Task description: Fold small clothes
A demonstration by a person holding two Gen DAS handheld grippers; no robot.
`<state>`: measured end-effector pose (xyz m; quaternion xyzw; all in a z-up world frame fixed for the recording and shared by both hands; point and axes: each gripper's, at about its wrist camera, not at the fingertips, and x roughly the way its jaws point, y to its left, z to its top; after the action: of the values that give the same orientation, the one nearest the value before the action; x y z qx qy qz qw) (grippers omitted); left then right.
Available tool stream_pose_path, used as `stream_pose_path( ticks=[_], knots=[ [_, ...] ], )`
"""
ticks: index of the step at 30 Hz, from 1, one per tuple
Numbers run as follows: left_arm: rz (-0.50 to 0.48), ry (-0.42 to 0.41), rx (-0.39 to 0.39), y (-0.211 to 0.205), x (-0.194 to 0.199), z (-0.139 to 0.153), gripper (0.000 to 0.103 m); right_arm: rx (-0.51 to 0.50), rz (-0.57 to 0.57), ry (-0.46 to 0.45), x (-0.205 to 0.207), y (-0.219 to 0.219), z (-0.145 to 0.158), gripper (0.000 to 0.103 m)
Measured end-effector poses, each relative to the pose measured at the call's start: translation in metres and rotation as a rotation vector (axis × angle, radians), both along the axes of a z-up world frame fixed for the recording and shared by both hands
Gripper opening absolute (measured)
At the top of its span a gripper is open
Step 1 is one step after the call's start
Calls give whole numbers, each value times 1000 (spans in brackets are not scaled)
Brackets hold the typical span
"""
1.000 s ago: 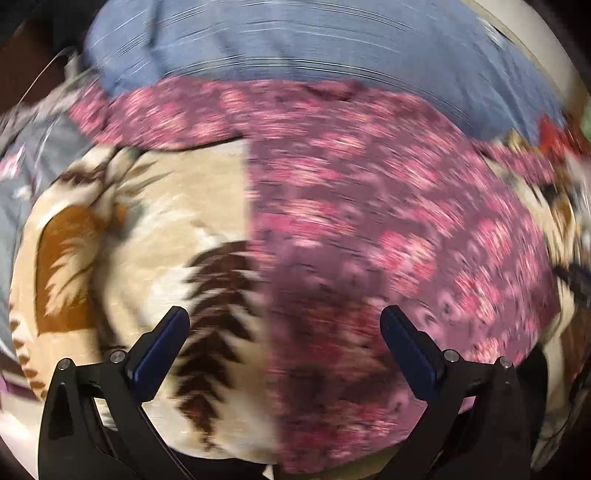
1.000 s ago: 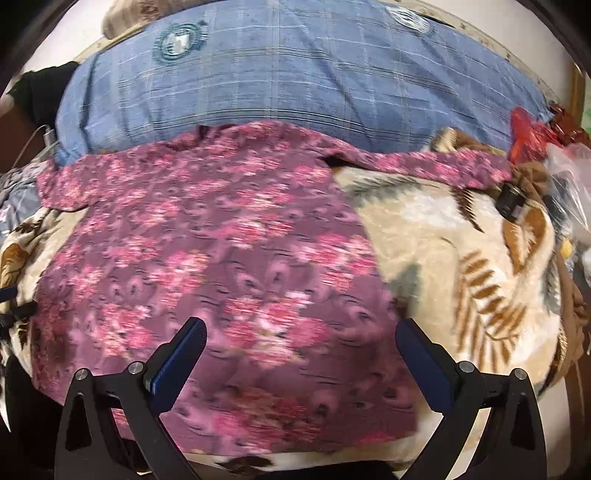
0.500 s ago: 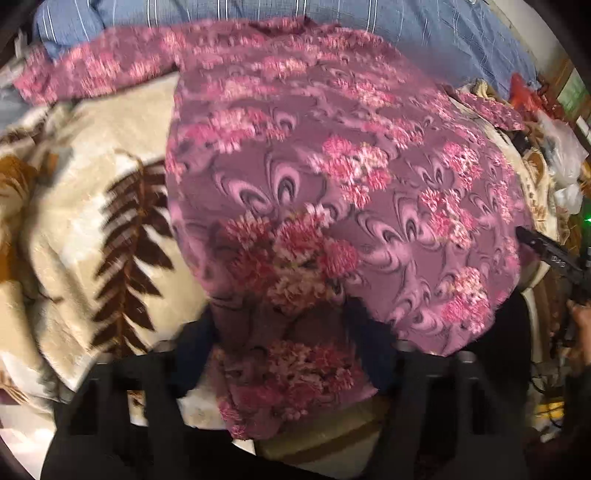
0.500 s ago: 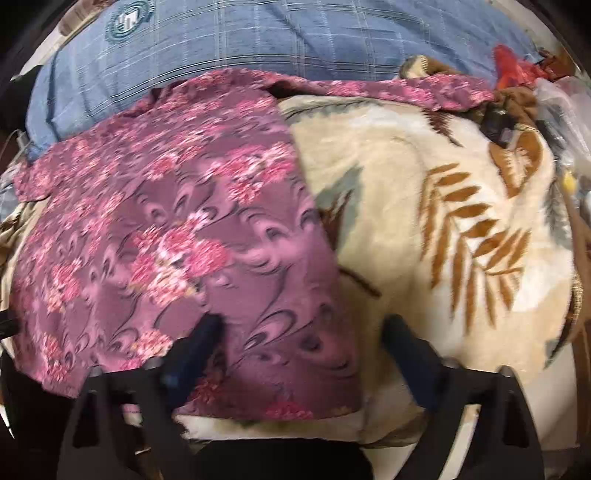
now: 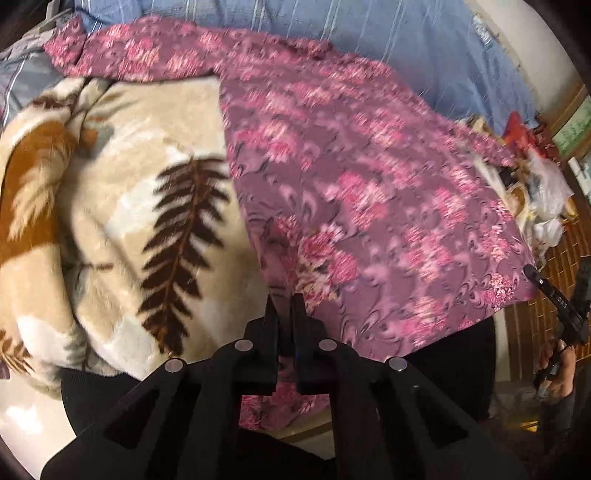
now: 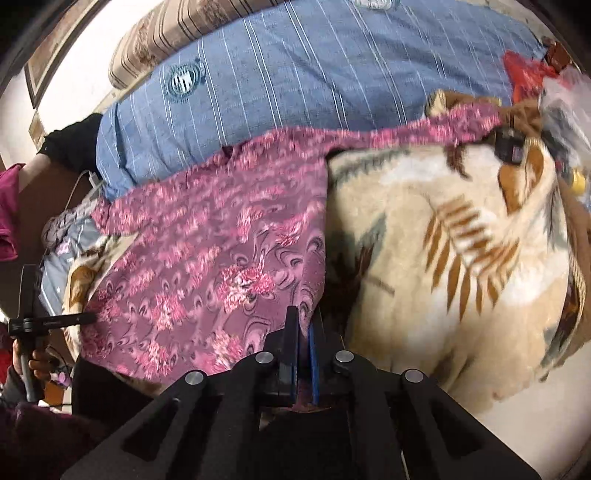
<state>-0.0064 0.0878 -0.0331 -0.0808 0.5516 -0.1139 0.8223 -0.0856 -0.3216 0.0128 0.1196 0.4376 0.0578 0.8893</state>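
Observation:
A purple shirt with pink flowers (image 5: 351, 177) (image 6: 207, 251) lies spread on a cream blanket with brown leaf prints (image 5: 147, 206) (image 6: 443, 236). My left gripper (image 5: 285, 300) is shut on the shirt's near hem at its left corner, with cloth pinched between the black fingers. In the right wrist view my right gripper (image 6: 303, 319) is shut on the hem at the shirt's right corner. Each gripper also shows in the other's view: the right gripper (image 5: 554, 295) at the far edge, the left gripper (image 6: 55, 321) held by a hand.
A blue striped pillow (image 6: 314, 85) (image 5: 369, 33) lies behind the shirt. Red items and plastic bags (image 5: 535, 173) (image 6: 535, 74) crowd the right end of the bed. A dark remote-like object (image 6: 508, 147) rests on the blanket. The person's dark clothing (image 5: 92, 391) borders the bed's near edge.
Both grippers went from wide open to shut on the shirt's near hem. The left one closed at the left corner, the right one slid right and closed at the right corner.

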Motion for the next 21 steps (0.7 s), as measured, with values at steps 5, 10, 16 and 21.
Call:
stream_pose_path(
  ticks=[5,10,16,21],
  knots=[
    [-8,66,18,5,9,-11,5,-5,-75,176,19,-9,-50,4],
    [-40,-113,-16,10,18,49,27,-21,-76,20,44,-10,3,13],
    [27,-285,80,-30,84,67,79,-45,-21,-122,117,19,25,38],
    [3,-201,234,-73,128,6,79,-114,3,53,170,37,-36,36]
  ],
)
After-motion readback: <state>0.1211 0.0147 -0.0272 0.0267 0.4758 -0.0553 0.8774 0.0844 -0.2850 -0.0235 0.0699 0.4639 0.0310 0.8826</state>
